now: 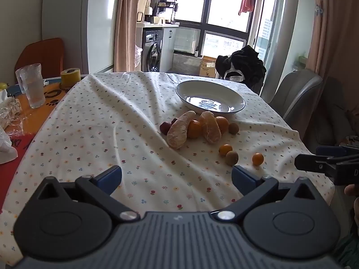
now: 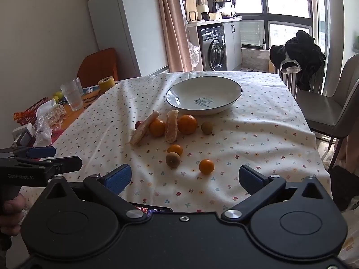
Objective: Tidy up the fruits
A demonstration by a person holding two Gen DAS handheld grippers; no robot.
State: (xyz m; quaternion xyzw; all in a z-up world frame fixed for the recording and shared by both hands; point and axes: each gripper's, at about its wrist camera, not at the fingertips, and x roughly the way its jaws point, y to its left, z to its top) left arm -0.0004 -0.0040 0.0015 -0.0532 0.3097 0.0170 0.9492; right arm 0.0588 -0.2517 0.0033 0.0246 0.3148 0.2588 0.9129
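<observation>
Both tongs are held low over the near edge of the tabletop (image 2: 258,134), spread wide with nothing between their fingers. The left tongs (image 1: 177,177) and the right tongs (image 2: 185,177) are seen pointing toward the far side, where the fruit lies.

The fruit is set out on the flowered cloth, none of it yet in the white plate (image 2: 179,89), which stands empty at the far middle. Just in front of the plate a cluster is found: two peeled citrus segments (image 2: 171,125), their long axes running roughly from near to far, with two mandarins (image 2: 187,124), a small brown fruit (image 2: 206,127) to the right and a dark red one (image 2: 138,124) to the left. Nearer, three loose pieces are scattered apart from the cluster: a small orange fruit (image 2: 175,149) touching or just beside a brown one (image 2: 173,159), and a lone kumquat (image 2: 206,166) to the right.

The coming move is judged to turn on the lone kumquat. In the right wrist view it is found almost straight ahead, between the two fingers' lines and just beyond them; in the left wrist view it (image 1: 257,159) lies right of the right-hand finger. The right tongs are therefore judged the better placed, a short forward reach being enough. Being round, it offers no preferred axis, but rolling on the wrinkled cloth is a risk.
</observation>
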